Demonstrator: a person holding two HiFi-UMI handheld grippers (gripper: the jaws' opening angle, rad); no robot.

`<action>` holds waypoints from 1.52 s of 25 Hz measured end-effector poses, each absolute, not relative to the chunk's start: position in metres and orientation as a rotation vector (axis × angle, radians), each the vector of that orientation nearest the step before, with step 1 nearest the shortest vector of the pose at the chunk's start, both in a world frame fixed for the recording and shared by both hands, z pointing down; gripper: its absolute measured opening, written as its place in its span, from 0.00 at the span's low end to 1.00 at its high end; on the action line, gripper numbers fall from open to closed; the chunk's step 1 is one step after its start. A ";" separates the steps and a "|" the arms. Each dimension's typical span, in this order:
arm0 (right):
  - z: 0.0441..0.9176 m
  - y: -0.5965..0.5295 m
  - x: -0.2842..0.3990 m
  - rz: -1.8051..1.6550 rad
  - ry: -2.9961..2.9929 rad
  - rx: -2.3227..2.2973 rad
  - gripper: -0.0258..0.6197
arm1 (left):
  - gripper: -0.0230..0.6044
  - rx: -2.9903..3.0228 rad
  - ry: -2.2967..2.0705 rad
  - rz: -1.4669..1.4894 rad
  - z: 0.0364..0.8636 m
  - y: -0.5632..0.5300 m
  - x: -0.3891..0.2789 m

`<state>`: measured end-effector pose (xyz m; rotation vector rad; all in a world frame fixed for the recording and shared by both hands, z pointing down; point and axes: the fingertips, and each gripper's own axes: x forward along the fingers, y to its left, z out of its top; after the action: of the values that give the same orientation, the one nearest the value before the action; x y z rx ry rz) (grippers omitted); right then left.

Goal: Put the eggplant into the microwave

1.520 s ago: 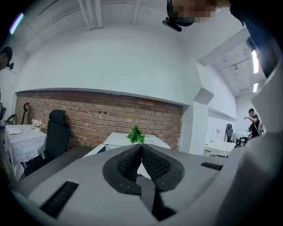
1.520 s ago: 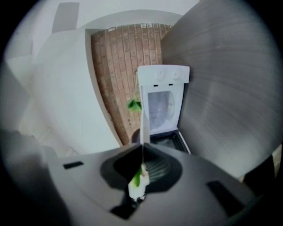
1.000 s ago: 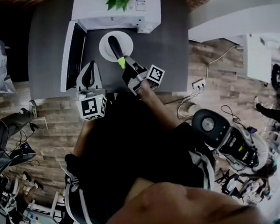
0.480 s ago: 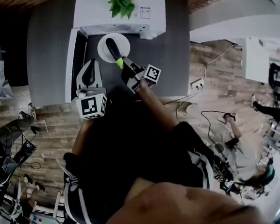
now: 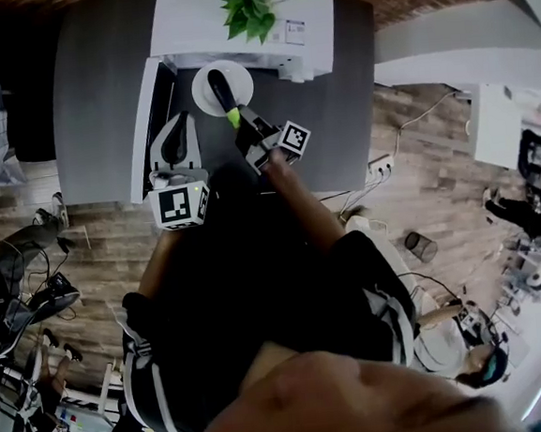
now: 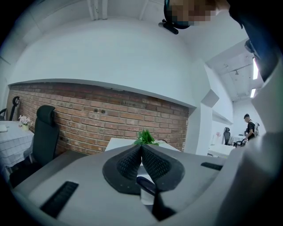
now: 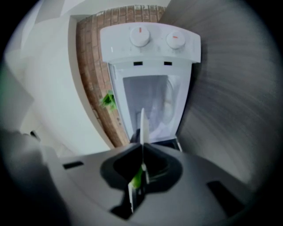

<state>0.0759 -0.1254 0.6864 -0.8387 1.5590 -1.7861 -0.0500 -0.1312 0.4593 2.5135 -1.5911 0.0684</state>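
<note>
A dark eggplant (image 5: pixel 219 91) with a green stem (image 5: pixel 234 118) lies on a white plate (image 5: pixel 205 89). The plate hangs just in front of the open white microwave (image 5: pixel 235 25). My right gripper (image 5: pixel 244 128) is shut on the plate's near rim. In the right gripper view the plate (image 7: pixel 142 126) shows edge-on between the jaws of the right gripper (image 7: pixel 142 148), with the stem (image 7: pixel 138 176) beside it and the microwave's cavity (image 7: pixel 150 101) straight ahead. My left gripper (image 5: pixel 179 119) is shut and holds nothing, close to the open door (image 5: pixel 148 108). In the left gripper view the left gripper (image 6: pixel 141 146) has its pads meeting at the tips.
The microwave stands on a grey counter (image 5: pixel 101 103) with a potted plant (image 5: pixel 250 5) on top. Its panel with two knobs (image 7: pixel 150 44) sits beside the cavity. Brick wall behind. A black chair (image 6: pixel 44 128) stands left; a person (image 6: pixel 250 128) stands far off.
The right gripper has carried the plate with the eggplant closer to the microwave's opening. The left gripper has shifted a little alongside the door, still shut.
</note>
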 end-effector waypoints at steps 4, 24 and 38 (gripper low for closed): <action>0.698 -0.140 0.076 -1.758 1.570 -0.839 0.10 | 0.09 2.506 -1.587 0.057 0.460 -0.138 -0.050; 0.763 -0.195 0.096 -1.677 1.512 -0.938 0.10 | 0.09 2.487 -1.576 0.081 0.471 -0.156 -0.048; 0.788 -0.228 0.096 -1.644 1.417 -0.939 0.10 | 0.09 2.448 -1.564 0.084 0.478 -0.168 -0.049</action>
<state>0.0956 -0.2281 0.7880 -0.9394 1.4172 -1.6437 -0.0490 -0.1681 0.4783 2.4483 -1.5637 0.0836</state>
